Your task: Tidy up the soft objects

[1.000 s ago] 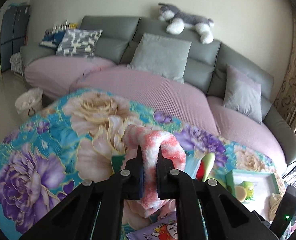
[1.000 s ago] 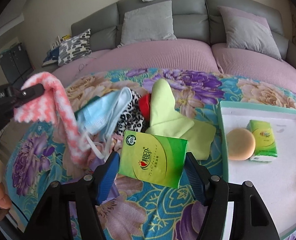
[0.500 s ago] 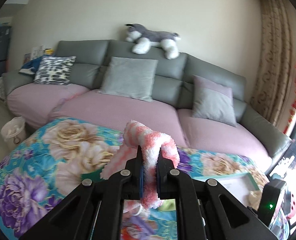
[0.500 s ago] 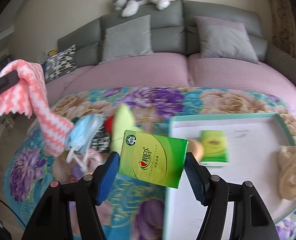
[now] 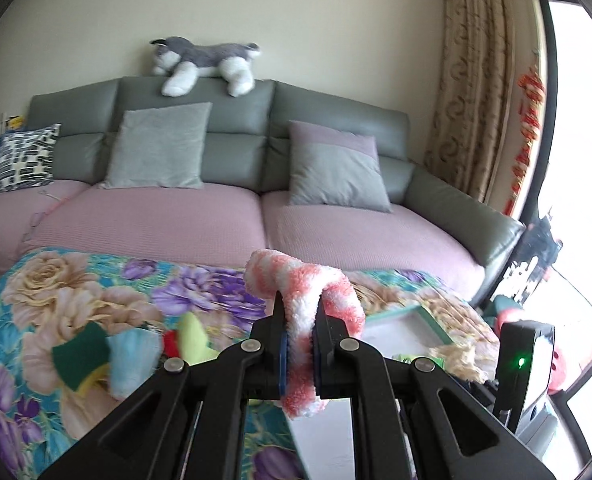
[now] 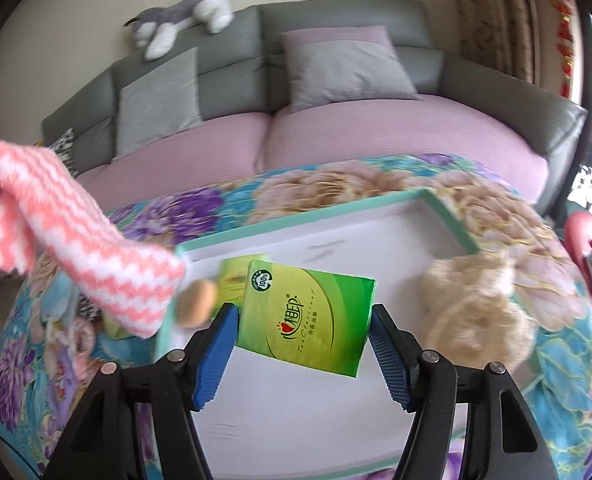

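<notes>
While my left tongs [image 5: 298,346] stay pinched on the pink-and-white fuzzy cloth [image 5: 302,300], lifted above the floral blanket [image 5: 76,300], my right tongs [image 6: 302,348] clamp the green tissue pack [image 6: 308,316] over the white tray [image 6: 436,204]

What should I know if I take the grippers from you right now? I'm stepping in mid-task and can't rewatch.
Left gripper: shut on the pink-and-white fluffy cloth, held in the air.
Right gripper: shut on the green tissue pack, above the white tray.
In the tray: a second tissue pack, a round sponge, a beige fluffy item.
Left: set down both held items, then clear the pile on the floral cloth.
</notes>
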Tool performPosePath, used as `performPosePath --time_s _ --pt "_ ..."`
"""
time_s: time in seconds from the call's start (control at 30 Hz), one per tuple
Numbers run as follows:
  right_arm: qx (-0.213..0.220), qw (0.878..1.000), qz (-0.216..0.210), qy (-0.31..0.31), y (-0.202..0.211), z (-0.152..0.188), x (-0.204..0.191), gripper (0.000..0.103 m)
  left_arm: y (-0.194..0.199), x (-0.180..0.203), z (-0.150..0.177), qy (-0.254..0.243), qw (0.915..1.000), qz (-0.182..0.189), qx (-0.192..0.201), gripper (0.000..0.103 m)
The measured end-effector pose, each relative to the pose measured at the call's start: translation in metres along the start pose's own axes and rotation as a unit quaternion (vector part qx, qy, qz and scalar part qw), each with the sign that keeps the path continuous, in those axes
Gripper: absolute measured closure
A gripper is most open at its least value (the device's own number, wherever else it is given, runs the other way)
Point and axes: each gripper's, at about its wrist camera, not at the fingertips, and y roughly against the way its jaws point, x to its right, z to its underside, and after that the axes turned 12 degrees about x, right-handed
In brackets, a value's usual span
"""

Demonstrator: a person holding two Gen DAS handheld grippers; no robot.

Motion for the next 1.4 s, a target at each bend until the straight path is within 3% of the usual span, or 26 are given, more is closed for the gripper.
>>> performPosePath --time_s 0.33,0.53,0.73,0.9,1.0,1.07,1.2,1.27,1.4 --pt "0.003 0.999 0.024 -0.026 0.005 -0.001 0.035 0.034 -0.018 0.051 0.018 -0.028 0.9976 0.054 -0.035 0.094" --pt "-0.023 0.999 0.031 -0.015 -0.011 0.010 0.035 0.034 -0.061 0.059 0.059 -0.033 0.9911 0.051 -0.119 0.093" --pt "-0.049 0.998 0.044 -0.002 -0.026 0.022 0.035 0.034 -0.099 0.057 0.103 -0.027 0.9760 0.031 -0.214 0.093" --pt "-0.053 0.997 0.051 0.000 -0.027 0.023 0.038 0.033 -0.099 0.055 0.112 -0.030 0.9710 0.030 -0.235 0.092" --pt "-0.054 0.997 0.056 -0.002 -0.027 0.022 0.039 0.032 -0.098 0.056 0.109 -0.036 0.9705 0.028 -0.237 0.079" --pt "-0.053 0.997 0.057 -0.001 -0.026 0.021 0.039 0.029 -0.096 0.057 0.107 -0.045 0.9692 0.023 -0.241 0.059" --pt "-0.049 0.997 0.064 0.007 -0.021 0.018 0.037 0.017 -0.095 0.051 0.101 -0.050 0.9686 0.017 -0.243 0.056" --pt "-0.047 0.997 0.066 0.011 -0.018 0.016 0.036 0.012 -0.089 0.048 0.094 -0.053 0.9699 0.009 -0.238 0.042" --pt "-0.040 0.997 0.072 0.016 -0.010 0.012 0.035 0.000 -0.080 0.037 0.080 -0.048 0.9751 -0.012 -0.216 0.031"
